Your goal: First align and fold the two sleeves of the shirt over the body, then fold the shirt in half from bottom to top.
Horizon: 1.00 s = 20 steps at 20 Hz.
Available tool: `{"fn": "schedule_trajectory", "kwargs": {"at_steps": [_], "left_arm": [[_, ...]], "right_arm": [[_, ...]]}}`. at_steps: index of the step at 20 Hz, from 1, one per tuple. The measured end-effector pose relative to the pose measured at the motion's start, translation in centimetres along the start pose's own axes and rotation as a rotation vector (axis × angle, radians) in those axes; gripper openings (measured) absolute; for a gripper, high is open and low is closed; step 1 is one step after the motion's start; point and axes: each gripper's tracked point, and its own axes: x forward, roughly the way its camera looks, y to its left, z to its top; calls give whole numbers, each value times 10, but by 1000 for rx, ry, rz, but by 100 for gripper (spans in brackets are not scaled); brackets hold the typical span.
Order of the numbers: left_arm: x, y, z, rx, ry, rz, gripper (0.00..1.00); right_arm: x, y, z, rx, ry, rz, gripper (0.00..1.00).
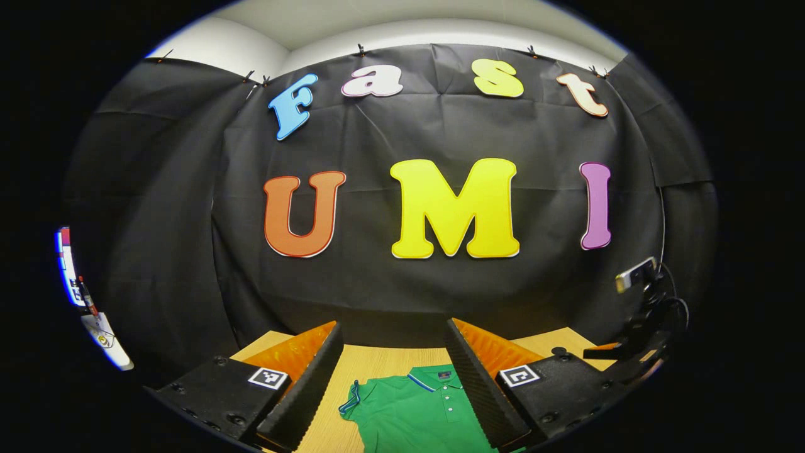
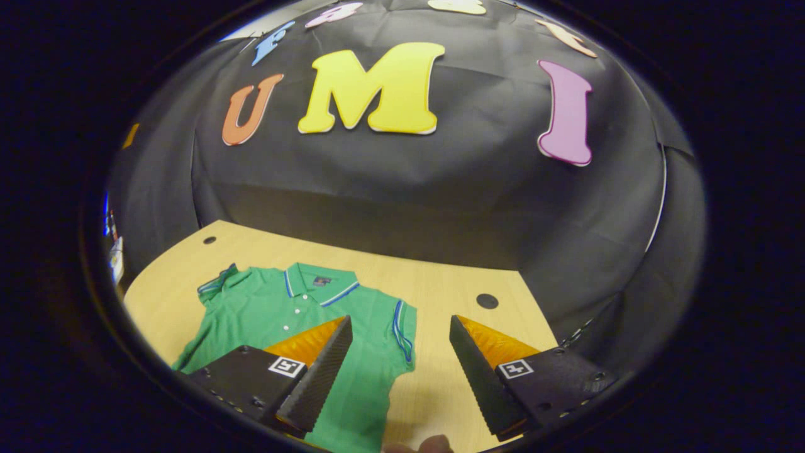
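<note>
The green shirt (image 2: 302, 321) lies flat on the wooden table (image 2: 440, 283), collar toward the black cloth wall, both short sleeves spread out to the sides and its buttoned front facing up. In the left gripper view the left gripper (image 1: 395, 384) hangs above the shirt (image 1: 415, 409) with its jaws wide apart and nothing between them, the collar showing in the gap. In the right gripper view the right gripper (image 2: 400, 371) hovers over the shirt's sleeve edge, jaws likewise wide apart and empty, one finger over the green cloth and the other over bare table beside it.
</note>
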Motion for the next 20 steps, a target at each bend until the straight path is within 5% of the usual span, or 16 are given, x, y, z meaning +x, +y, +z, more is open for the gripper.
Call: {"fn": "schedule_trajectory", "kwargs": {"at_steps": [12,15,20], "left_arm": [[16,-5,-23,8,76,53,100],[18,-8,-27,11,88,61,100],[17,-17,-30,20,103,59,100]], "right_arm": [[105,-3,-75,-58,221,84,94],[115,0,-77,-34,245,110,82],[130,-3,-89,0,311,126,46]]}}
